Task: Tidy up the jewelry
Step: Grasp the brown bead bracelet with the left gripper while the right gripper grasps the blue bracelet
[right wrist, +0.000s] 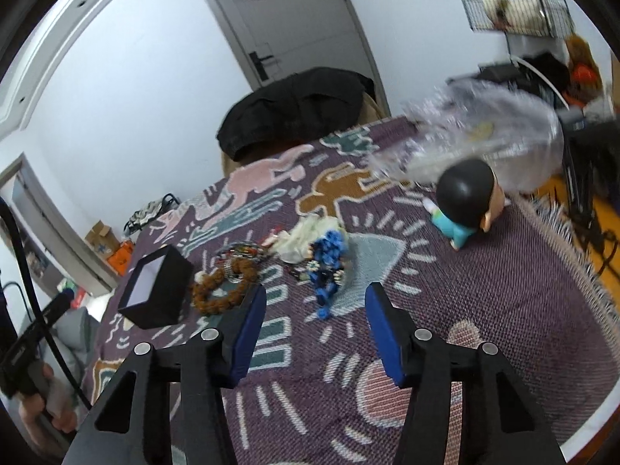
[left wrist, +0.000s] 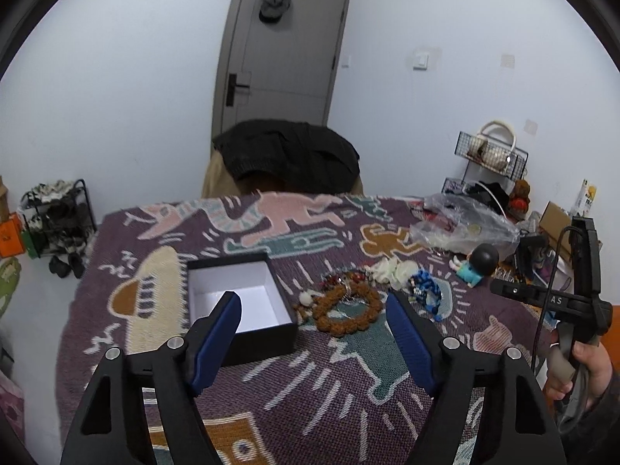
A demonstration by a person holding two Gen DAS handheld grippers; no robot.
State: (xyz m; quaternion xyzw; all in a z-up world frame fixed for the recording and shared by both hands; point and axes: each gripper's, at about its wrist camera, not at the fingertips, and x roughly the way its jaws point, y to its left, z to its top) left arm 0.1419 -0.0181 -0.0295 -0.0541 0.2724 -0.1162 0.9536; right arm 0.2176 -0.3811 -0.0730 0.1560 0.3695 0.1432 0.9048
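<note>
**Both grippers wide and empty above the jewelry pile**

The left gripper (left wrist: 314,302) hangs over the patterned blanket (left wrist: 348,379) with its blue pads spread wide and nothing between them. Past its tips, at about twelve o'clock in the left wrist view, lies the brown bead bracelet (left wrist: 345,310); at ten o'clock sits the black box (left wrist: 240,302), lid off, its white interior bare. The bracelet lies just beside the box's right wall.

The right gripper (right wrist: 316,302) is likewise parted and holds nothing. At twelve o'clock from its tips is the blue bead strand (right wrist: 327,267), touching a pale bundle (right wrist: 310,238) behind it; the bracelet is at ten o'clock, the box farther toward nine. A blue-clad figurine (right wrist: 465,205) lies at two o'clock, well apart, with a crumpled plastic bag (right wrist: 484,139) beyond it.

No piece appears to be in the box yet, so sorting looks barely begun. The pieces lie heaped and overlapping: a pinch on one strand could drag its neighbours or snag the small metal bits tangled at the bracelet's far edge. Beads are round and may roll out of a flat-pad grip, and the woven blanket could catch a pad pressed too low. A bump on the light box could shove it aside.
</note>
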